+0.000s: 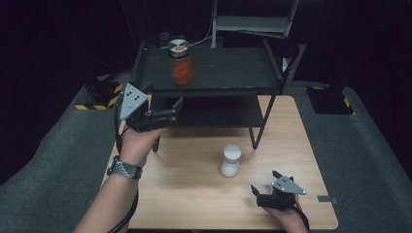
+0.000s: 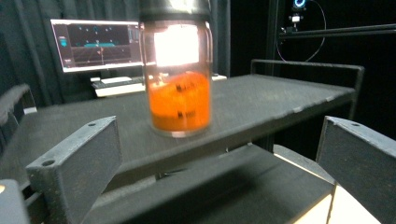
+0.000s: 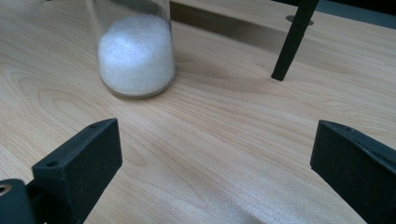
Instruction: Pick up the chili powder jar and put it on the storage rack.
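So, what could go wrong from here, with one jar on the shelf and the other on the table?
1. The left tongs are open in front of the jar of orange contents, which stands tall on the top shelf; a jaw may knock it over.
2. The right tongs are open near the jar of white grains, which stands free on the wooden table; a sideways push may tip it.

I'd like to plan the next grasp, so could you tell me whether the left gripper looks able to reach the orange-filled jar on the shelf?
Probably yes: the left gripper is open and faces the orange-filled jar, with nothing between them.
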`<state>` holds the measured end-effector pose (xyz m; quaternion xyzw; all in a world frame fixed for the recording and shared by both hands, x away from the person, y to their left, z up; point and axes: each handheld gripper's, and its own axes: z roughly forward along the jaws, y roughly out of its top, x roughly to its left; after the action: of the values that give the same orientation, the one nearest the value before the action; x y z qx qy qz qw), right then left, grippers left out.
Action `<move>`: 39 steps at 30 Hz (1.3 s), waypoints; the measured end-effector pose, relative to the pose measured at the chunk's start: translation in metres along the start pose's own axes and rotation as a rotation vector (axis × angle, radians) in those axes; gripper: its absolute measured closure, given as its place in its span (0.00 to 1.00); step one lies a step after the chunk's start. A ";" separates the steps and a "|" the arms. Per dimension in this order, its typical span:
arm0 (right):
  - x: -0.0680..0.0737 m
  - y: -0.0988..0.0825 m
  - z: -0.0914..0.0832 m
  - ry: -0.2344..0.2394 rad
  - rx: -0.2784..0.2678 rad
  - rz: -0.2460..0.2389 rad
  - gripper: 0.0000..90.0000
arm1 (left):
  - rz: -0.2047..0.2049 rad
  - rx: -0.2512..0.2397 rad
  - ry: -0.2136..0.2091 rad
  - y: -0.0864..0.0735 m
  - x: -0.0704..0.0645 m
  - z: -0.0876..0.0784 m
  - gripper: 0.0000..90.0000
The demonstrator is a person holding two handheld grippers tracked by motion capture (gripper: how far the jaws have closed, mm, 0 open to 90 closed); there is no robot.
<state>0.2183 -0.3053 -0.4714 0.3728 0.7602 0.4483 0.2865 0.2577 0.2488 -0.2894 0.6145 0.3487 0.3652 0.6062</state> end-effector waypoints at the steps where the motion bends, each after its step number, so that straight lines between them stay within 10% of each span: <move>1: 0.000 0.000 0.000 -0.001 0.001 0.001 0.02 | 0.001 0.002 0.000 -0.003 -0.001 -0.002 0.00; 39: 0.002 0.001 0.000 -0.007 0.004 -0.007 0.02 | -0.007 0.168 -0.089 -0.142 -0.027 -0.047 0.00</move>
<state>0.2175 -0.3032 -0.4711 0.3721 0.7614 0.4446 0.2900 0.2051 0.2515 -0.4323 0.6776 0.3528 0.3050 0.5687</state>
